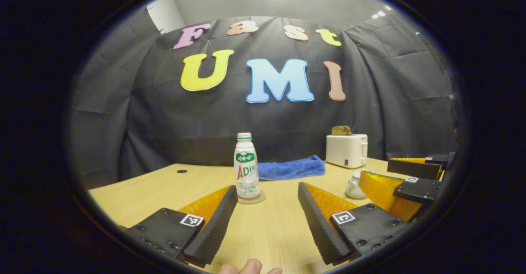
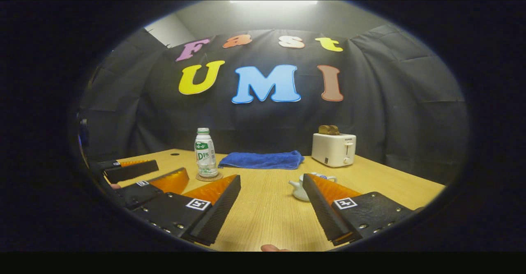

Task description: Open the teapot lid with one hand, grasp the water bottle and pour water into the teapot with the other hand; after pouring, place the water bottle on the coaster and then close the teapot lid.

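Wooden table (image 1: 271, 233) is seen at the bottom of the left gripper view, where the left gripper (image 1: 267, 220) is held with its fingers wide apart and nothing between them. Beyond its left finger, at centre frame, the water bottle (image 1: 246, 165) stands upright on a round coaster (image 1: 252, 199); it is white with a green cap. In the right gripper view the right gripper (image 2: 271, 208) is likewise spread and empty, and the white teapot (image 2: 300, 188) is partly hidden behind its right finger, lid on.
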The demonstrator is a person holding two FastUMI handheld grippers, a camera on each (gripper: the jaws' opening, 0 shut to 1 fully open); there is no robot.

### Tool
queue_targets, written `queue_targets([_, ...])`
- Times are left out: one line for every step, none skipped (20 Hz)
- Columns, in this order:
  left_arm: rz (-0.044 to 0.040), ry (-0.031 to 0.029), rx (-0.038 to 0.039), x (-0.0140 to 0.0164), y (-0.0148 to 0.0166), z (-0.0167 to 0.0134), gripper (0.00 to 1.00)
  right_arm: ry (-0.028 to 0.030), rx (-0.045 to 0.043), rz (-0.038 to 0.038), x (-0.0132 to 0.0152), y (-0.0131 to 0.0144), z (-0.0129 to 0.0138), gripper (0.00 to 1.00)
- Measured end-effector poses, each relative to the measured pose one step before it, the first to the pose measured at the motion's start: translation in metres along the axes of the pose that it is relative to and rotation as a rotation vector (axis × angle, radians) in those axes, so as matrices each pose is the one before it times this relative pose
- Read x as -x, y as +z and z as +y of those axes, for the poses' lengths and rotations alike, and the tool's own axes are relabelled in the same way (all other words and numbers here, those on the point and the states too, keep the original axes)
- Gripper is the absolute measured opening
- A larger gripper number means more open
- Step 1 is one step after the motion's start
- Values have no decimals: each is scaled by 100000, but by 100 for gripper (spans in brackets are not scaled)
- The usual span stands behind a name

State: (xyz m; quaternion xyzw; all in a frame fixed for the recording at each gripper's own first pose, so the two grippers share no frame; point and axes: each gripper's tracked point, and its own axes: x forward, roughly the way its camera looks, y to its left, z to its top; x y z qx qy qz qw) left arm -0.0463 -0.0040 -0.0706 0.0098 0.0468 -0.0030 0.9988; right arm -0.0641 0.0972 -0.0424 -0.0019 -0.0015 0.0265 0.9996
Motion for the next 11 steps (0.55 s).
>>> queue_targets([959, 611, 2254, 226, -522, 47, 100, -2091, 1265, -1942, 349, 242, -177, 93])
queue_targets([-2163, 914, -191, 254, 244, 492, 100, -1223, 1517, -852, 142, -312, -54, 93])
queue_targets([-2380, 1104, -97, 87, 1266, 549, 100, -318, 729, -215, 56, -326, 170, 93])
queue_targets([-306, 115, -66, 521, -266, -176, 100, 91, 709, 761, -74, -527, 203, 93])
queue_targets([2936, -484, -534, 205, -548, -139, 100, -310, 1191, 2097, -150, -907, 113, 93])
queue_targets([-960, 1149, -2887, 81, -201, 77, 100, 1051, -1464, 4231, -134, -409, 18, 93])
queue_targets([619, -107, 1527, -999, -93, -181, 100, 2161, -4738, 1029, -241, -1156, 737, 93])
queue_targets([-693, -251, -1403, 1060, 263, -264, 100, -88, -1482, -645, 49, 239, -12, 94])
queue_targets([248, 116, 742, -306, -45, 232, 100, -1320, 739, 303, 152, 245, -323, 93])
queue_targets([-297, 862, -208, 111, -289, 4, 100, 379, -2, -115, -28, 72, 183, 94])
queue_targets([153, 836, -130, 173, 326, 244, 100, -441, 283, -75, 115, 47, 41, 94])
